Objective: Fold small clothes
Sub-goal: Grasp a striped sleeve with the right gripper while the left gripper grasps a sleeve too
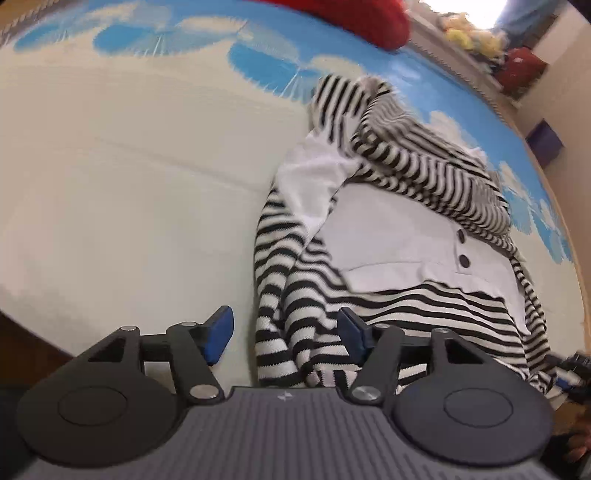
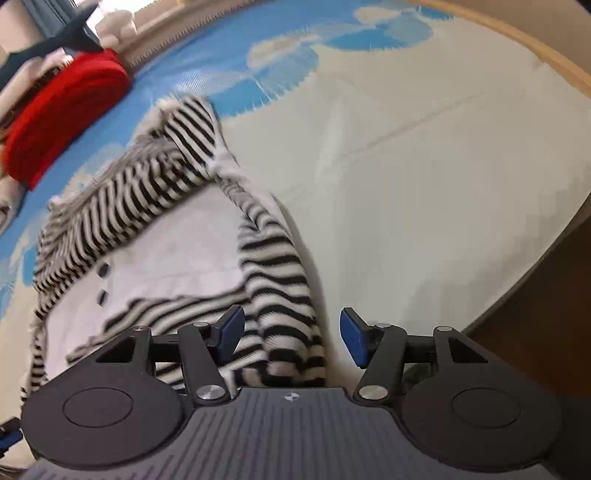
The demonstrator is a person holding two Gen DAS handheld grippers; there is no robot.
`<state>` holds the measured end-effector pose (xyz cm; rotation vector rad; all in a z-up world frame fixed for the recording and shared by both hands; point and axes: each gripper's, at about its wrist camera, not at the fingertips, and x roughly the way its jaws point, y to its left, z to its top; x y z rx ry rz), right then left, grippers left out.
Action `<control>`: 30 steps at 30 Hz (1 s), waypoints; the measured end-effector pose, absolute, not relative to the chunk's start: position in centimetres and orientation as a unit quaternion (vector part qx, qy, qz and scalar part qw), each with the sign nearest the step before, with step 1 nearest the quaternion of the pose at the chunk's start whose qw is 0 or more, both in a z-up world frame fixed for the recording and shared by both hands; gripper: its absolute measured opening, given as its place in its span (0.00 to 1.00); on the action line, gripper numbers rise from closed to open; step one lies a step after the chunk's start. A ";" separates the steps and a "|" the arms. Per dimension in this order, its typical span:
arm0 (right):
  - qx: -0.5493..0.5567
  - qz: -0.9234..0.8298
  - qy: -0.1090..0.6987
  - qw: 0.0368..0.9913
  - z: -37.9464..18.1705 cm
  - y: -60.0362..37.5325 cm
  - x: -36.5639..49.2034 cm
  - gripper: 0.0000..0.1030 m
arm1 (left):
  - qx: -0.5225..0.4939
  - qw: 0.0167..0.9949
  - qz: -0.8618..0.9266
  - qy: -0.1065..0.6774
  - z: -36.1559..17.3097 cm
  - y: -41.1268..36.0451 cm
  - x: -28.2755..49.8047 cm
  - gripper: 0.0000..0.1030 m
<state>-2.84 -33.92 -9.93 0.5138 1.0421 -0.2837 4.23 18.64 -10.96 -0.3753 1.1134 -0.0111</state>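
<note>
A small black-and-white striped garment (image 1: 417, 295) with a white front panel and two dark buttons lies on the bed, its sleeves folded over it. My left gripper (image 1: 284, 338) is open, its blue pads either side of the garment's near left edge. The garment also shows in the right wrist view (image 2: 273, 266). My right gripper (image 2: 291, 338) is open, its jaws astride the garment's near right striped edge. The right gripper's tip (image 1: 572, 369) shows at the right edge of the left wrist view.
The bed cover (image 1: 129, 184) is cream with blue cloud shapes along the far side. A red cushion (image 2: 66, 110) and soft toys (image 1: 469, 35) lie at the far edge. The bed's wooden rim (image 2: 517, 48) and dark floor (image 2: 535, 314) are at the right.
</note>
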 end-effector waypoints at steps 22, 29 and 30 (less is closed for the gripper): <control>0.267 -0.129 0.504 0.811 -9.9 -33.9 -3.8 0.07 | -0.172 0.822 -0.014 0.542 -11.6 17.7 4.2 0.04; 0.268 -0.128 0.539 0.788 -11.9 -33.9 -3.4 0.19 | -0.167 0.796 0.001 0.581 -13.5 18.0 4.7 0.16; 0.264 -0.127 0.542 0.787 -12.0 -33.7 -3.3 0.24 | -0.166 0.796 0.002 0.582 -13.6 17.9 4.8 0.19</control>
